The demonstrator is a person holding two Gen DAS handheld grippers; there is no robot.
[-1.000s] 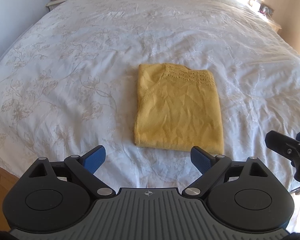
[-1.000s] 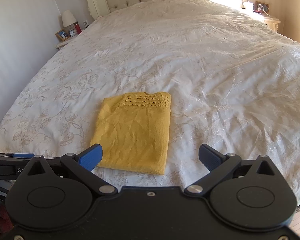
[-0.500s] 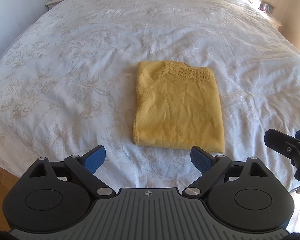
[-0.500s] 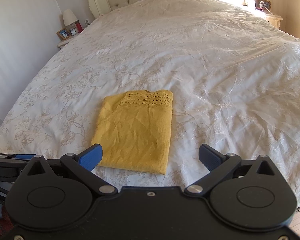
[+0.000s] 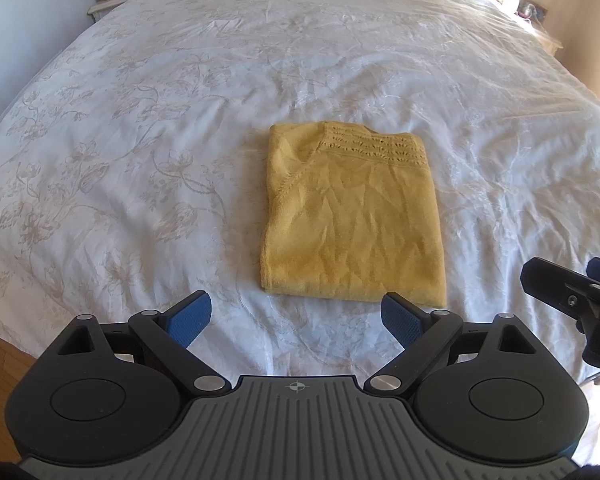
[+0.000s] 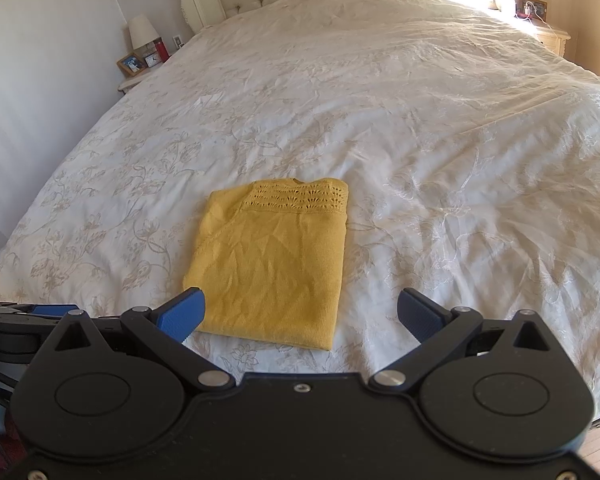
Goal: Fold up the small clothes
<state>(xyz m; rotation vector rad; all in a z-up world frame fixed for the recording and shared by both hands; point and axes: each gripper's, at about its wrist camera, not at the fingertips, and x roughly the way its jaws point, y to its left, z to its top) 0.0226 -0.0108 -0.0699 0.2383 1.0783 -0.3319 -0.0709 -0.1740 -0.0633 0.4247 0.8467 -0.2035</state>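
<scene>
top (image 5: 352, 216): folded yellow rectangle on bed (image 5: 140, 160), long axis running away from both grippers
left gripper (image 5: 296, 316): fingers spread, empty, near hem straight ahead, nearer
right gripper (image 6: 300, 312): fingers spread, empty, top ahead-left

Daylight is pouring in from the far right corner of the bed (image 6: 380, 80), blowing out to pure white glare up there in both views. The left side is sitting in cooler, softer shade. Fisheye is bending the bed's edges hard, and dark vignetting is eating the frame corners. Focus is looking sharp overall.
</scene>
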